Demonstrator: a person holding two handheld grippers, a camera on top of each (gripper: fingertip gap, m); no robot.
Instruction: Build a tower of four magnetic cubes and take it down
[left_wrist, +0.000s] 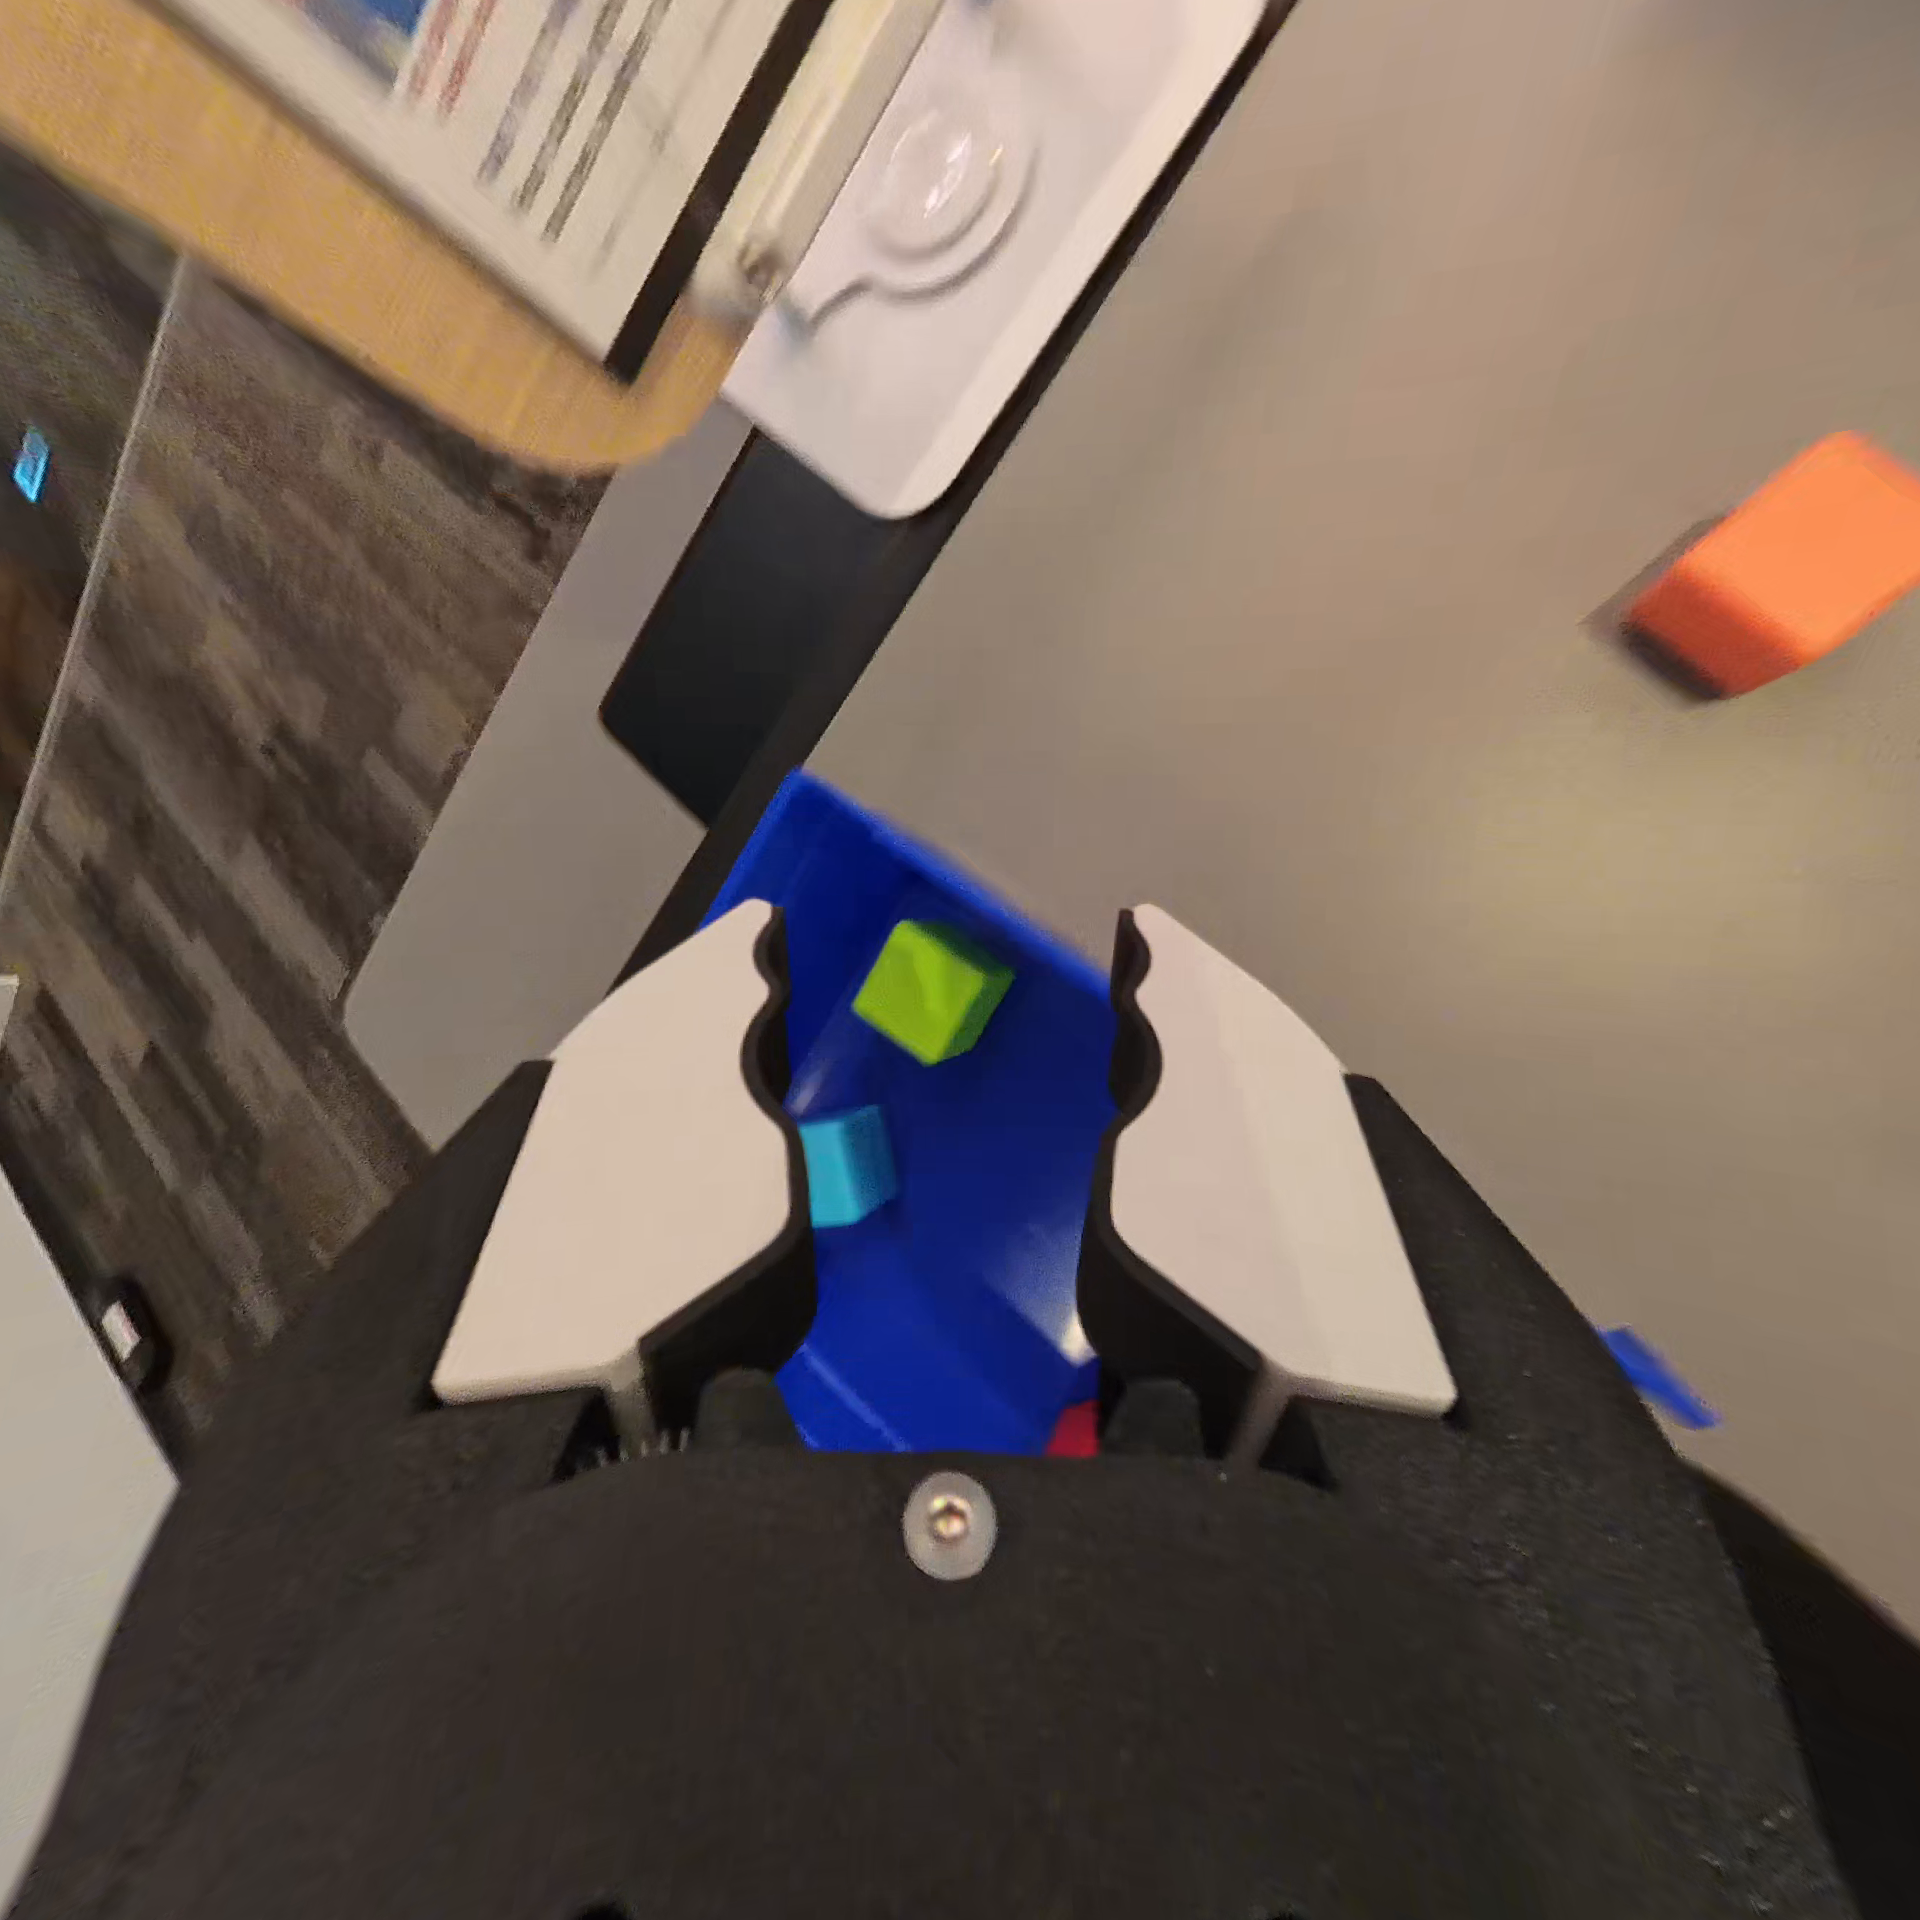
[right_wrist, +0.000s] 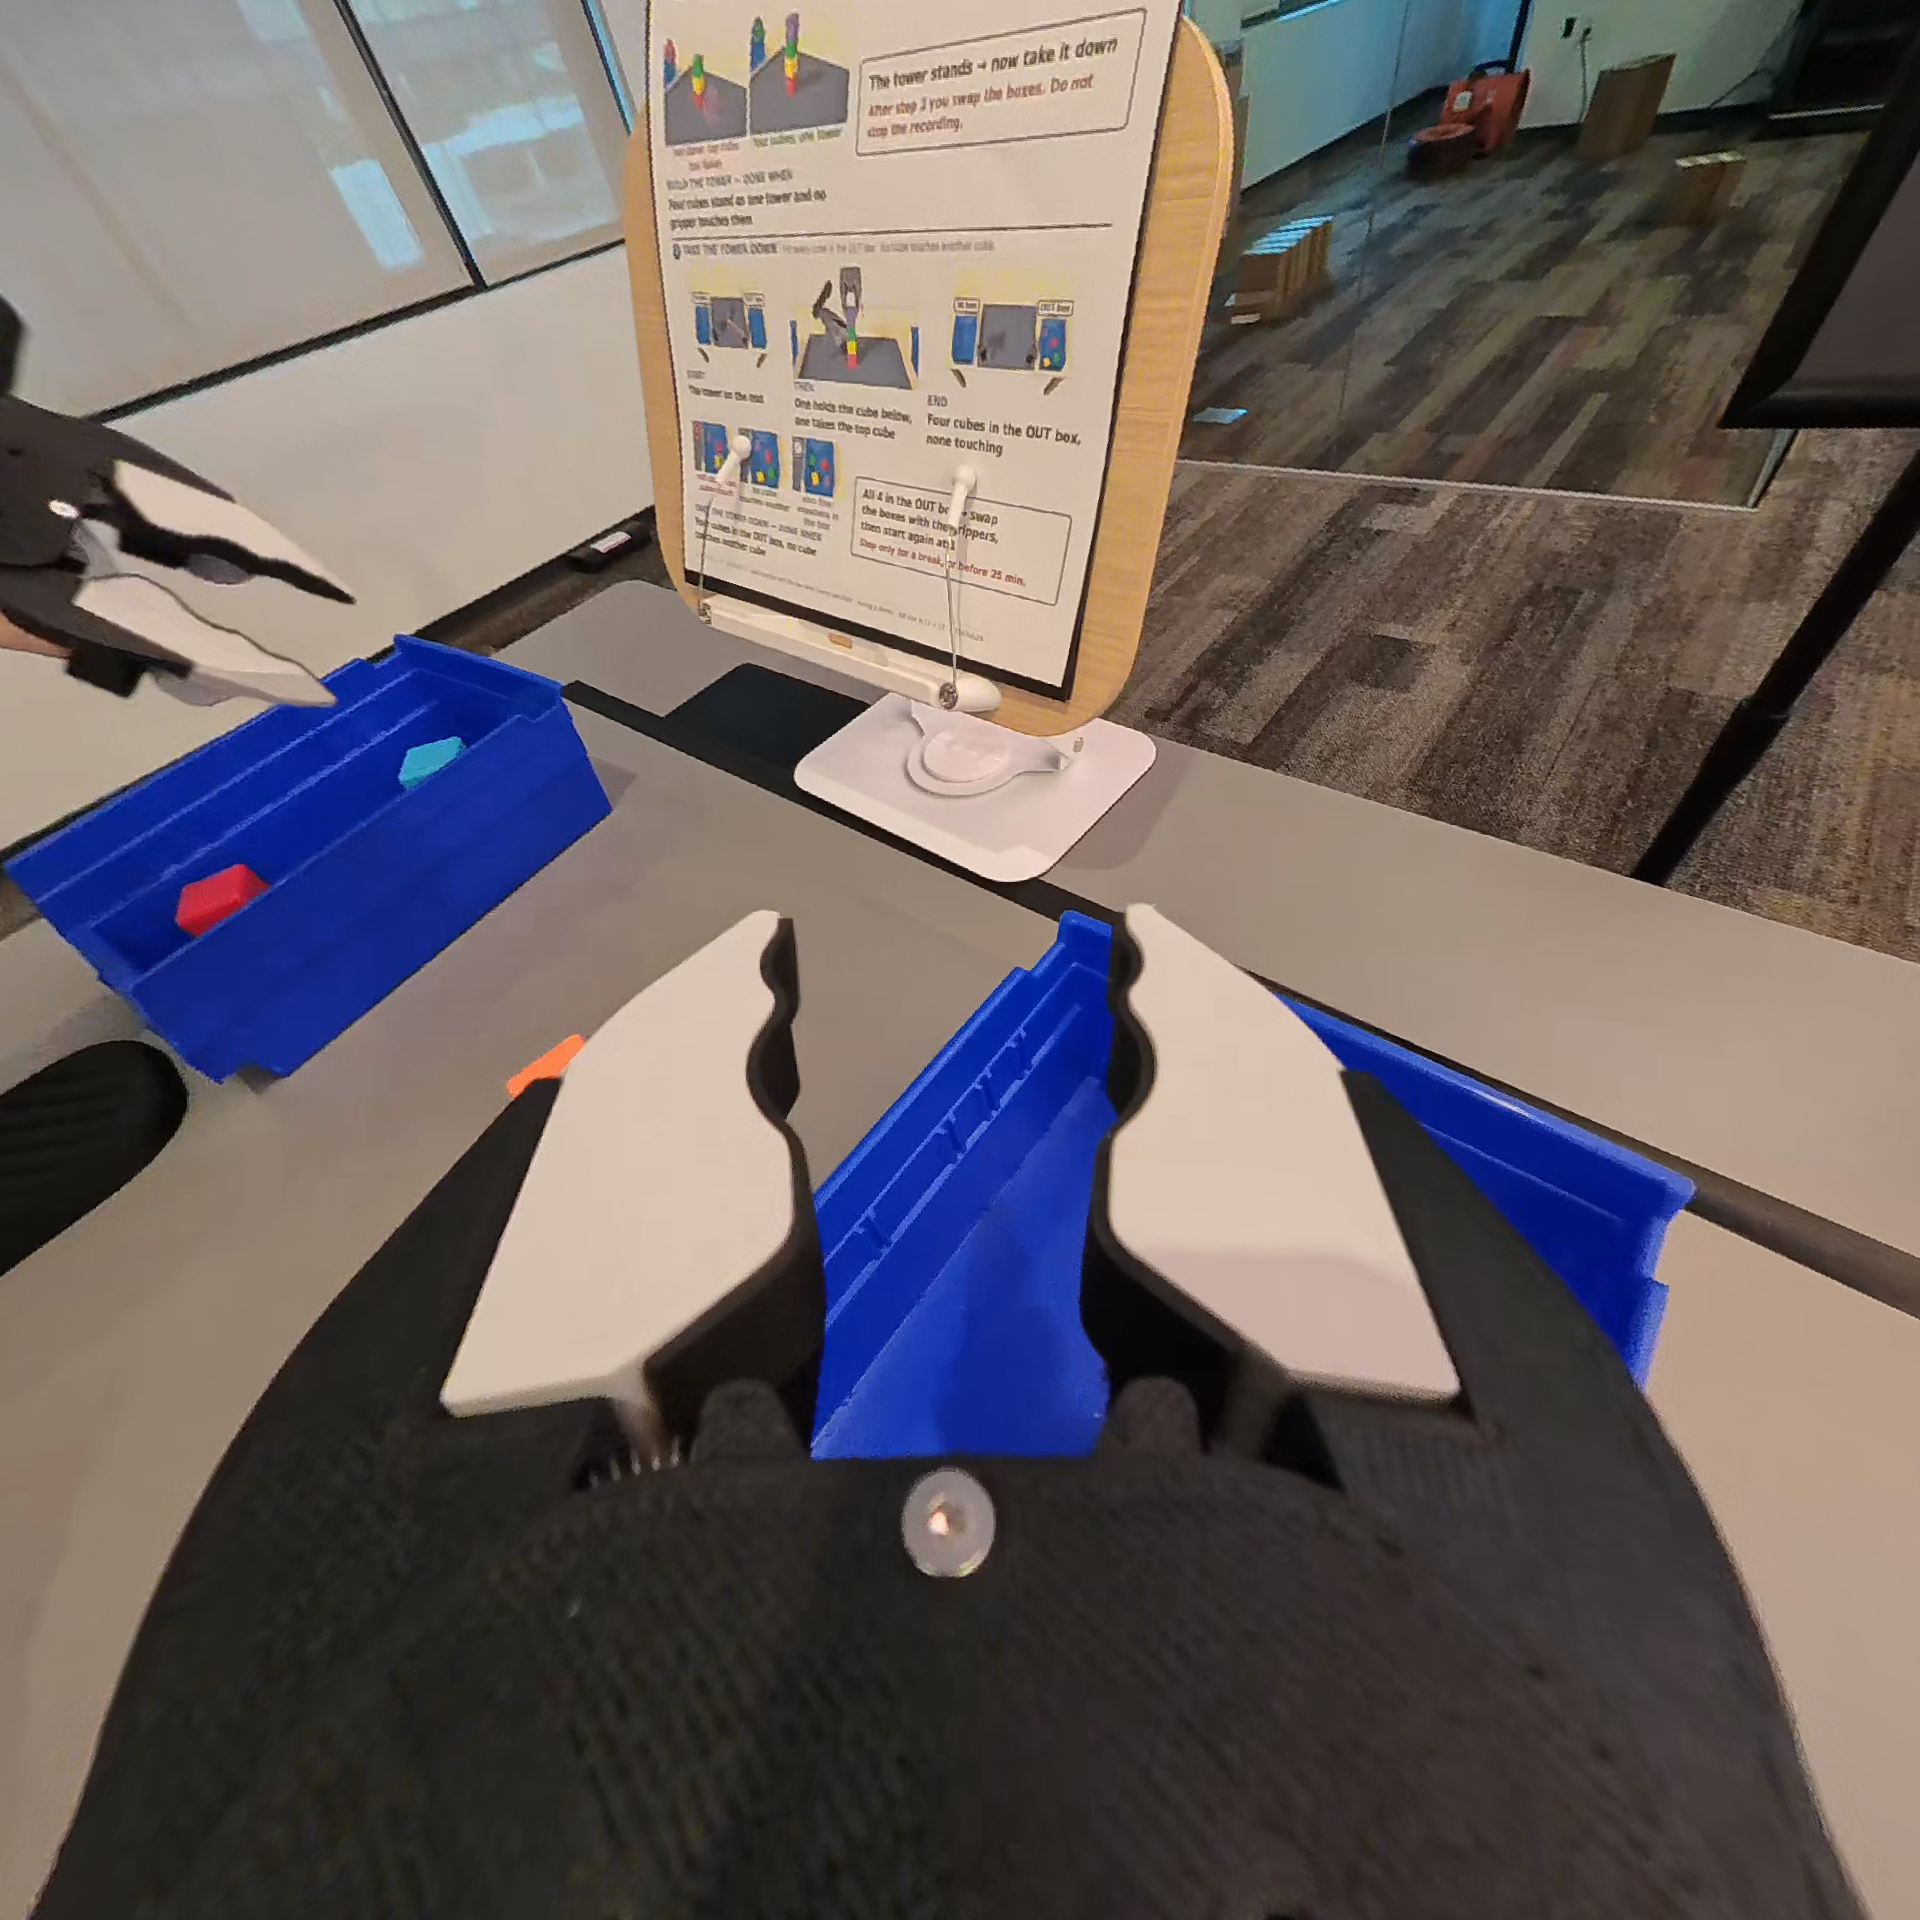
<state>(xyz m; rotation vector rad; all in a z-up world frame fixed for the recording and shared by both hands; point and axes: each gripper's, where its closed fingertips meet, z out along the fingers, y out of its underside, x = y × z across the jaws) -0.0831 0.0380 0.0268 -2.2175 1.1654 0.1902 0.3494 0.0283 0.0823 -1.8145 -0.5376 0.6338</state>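
My left gripper (left_wrist: 945, 925) is open and empty, hovering over a blue box (left_wrist: 966, 1247) that holds a green cube (left_wrist: 930, 990), a light blue cube (left_wrist: 847, 1164) and a red cube (left_wrist: 1075, 1432), the red one mostly hidden. An orange cube (left_wrist: 1782, 566) lies on the grey table to the right. In the right wrist view the same box (right_wrist: 343, 914) shows the light blue cube (right_wrist: 428, 762) and red cube (right_wrist: 216, 896), with the left gripper (right_wrist: 332, 649) above its far end. My right gripper (right_wrist: 951, 925) is open and empty over a second blue box (right_wrist: 1475, 1174). A sliver of the orange cube (right_wrist: 542, 1062) shows by its left finger.
An instruction sheet on a wooden board (right_wrist: 1195, 343) stands on a white base (right_wrist: 977, 779) at the table's far edge, with a black mat (right_wrist: 758, 717) beside it. Beyond the table are patterned carpet and glass walls. There is about 45 centimeters between the tips of the two grippers.
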